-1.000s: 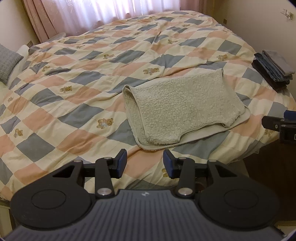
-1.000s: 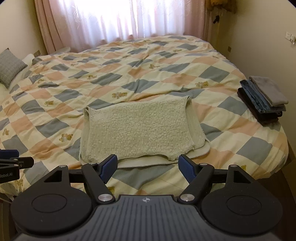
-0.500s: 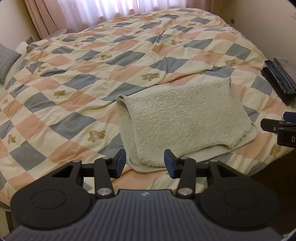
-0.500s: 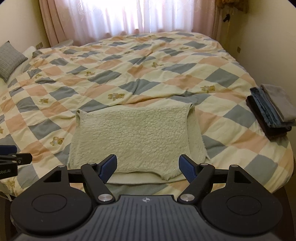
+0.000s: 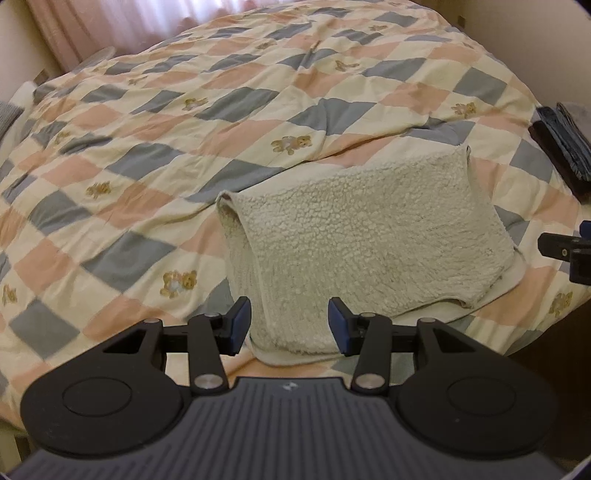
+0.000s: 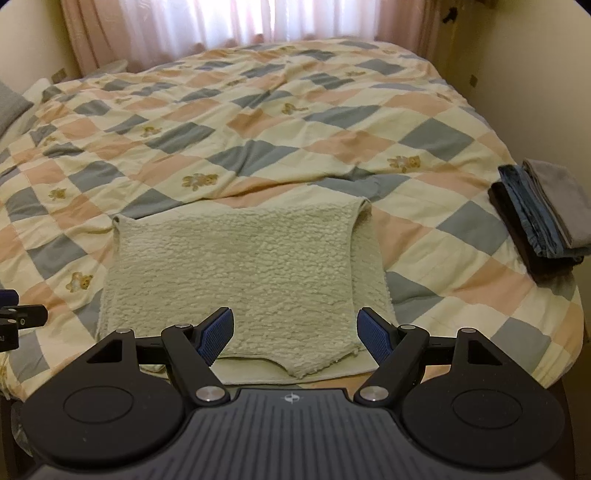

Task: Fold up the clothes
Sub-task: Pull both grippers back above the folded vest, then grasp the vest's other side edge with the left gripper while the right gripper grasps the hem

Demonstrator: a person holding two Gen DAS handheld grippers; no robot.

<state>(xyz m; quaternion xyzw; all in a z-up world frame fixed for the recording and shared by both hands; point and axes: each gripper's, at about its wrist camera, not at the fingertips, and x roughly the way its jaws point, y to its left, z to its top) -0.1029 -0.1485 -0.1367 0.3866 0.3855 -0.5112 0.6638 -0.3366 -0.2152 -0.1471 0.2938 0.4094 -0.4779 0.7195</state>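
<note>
A cream fleece garment lies folded flat near the front edge of the bed. My left gripper hangs open over its front left corner, nothing pressed between the blue pads. My right gripper stands open, jaws wider apart, above the garment's front hem. Neither holds anything. The right gripper's tip shows at the right edge of the left wrist view, and the left gripper's tip at the left edge of the right wrist view.
A checked quilt with teddy bears covers the bed. A stack of folded dark clothes sits at the bed's right edge. A grey pillow lies far left. Curtains hang behind.
Both grippers have moved forward and lower toward the fleece garment, which now looms larger under their fingers. The jaws have kept their spacing.
</note>
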